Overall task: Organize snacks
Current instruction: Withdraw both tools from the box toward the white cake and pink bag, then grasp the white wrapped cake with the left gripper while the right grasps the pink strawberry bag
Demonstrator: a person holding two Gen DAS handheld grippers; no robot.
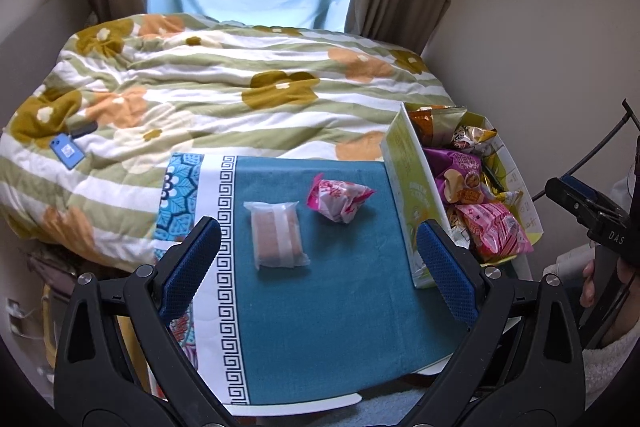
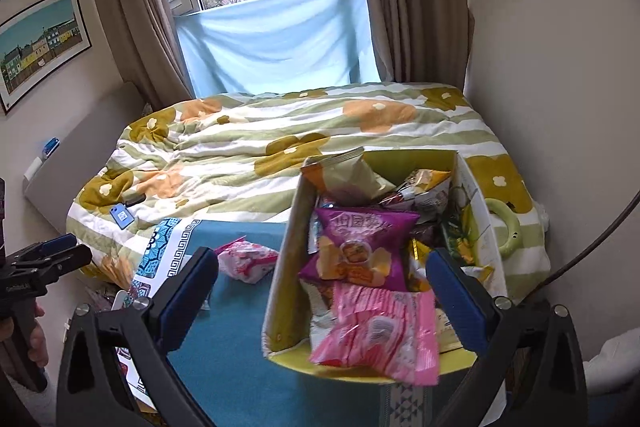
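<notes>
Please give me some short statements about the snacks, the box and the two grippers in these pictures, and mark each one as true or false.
1. Two snack packets lie on the teal cloth outside the box. True: a clear-wrapped packet and a pink and white packet.
2. The left gripper is shut on the clear-wrapped packet. False: its jaws are open and hold nothing; the packet lies ahead of them.
3. The box is empty. False: it holds many packets, among them a purple bag and a pink bag.
4. The right gripper is open. True.
5. A blue phone lies on the floral quilt. True.
</notes>
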